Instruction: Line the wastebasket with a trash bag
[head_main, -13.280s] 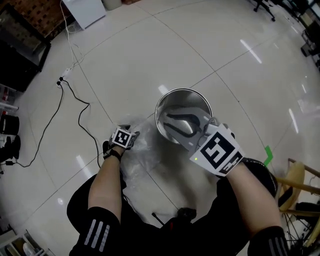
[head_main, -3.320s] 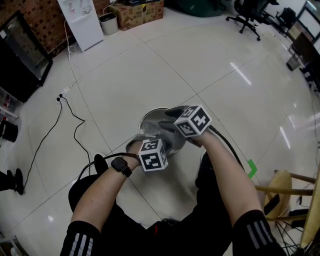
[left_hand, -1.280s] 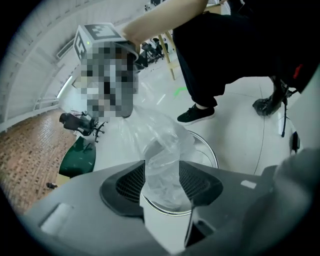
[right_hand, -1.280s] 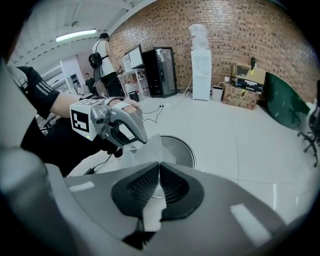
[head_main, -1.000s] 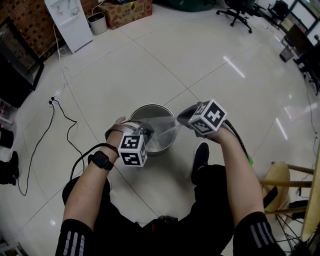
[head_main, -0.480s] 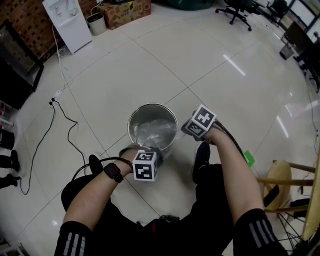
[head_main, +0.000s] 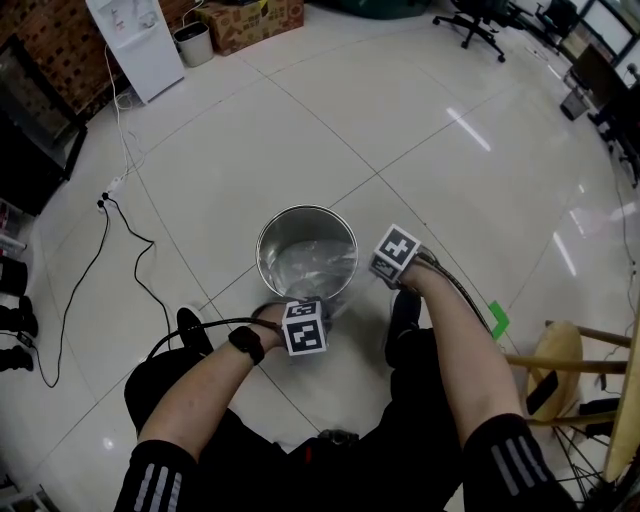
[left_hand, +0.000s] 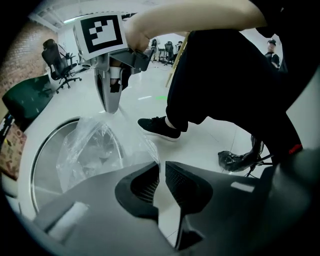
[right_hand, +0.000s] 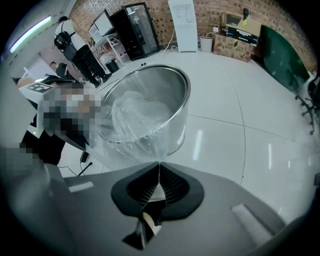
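Right gripper (right_hand: 159, 174) was clamped on the film of the clear trash bag (head_main: 312, 262), which sat inside the steel wastebasket (head_main: 268, 268). Left gripper (left_hand: 161, 174) jaws had just been opening; we found them slightly parted, with the film at their tips ungripped. Both cubes bore square markers (head_main: 397, 250).

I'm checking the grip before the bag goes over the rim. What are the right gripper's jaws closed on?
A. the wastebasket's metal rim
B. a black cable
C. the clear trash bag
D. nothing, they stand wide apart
C: in the right gripper view, the jaws of the right gripper meet on a pinch of the clear trash bag, whose film fans out from their tips into the wastebasket.
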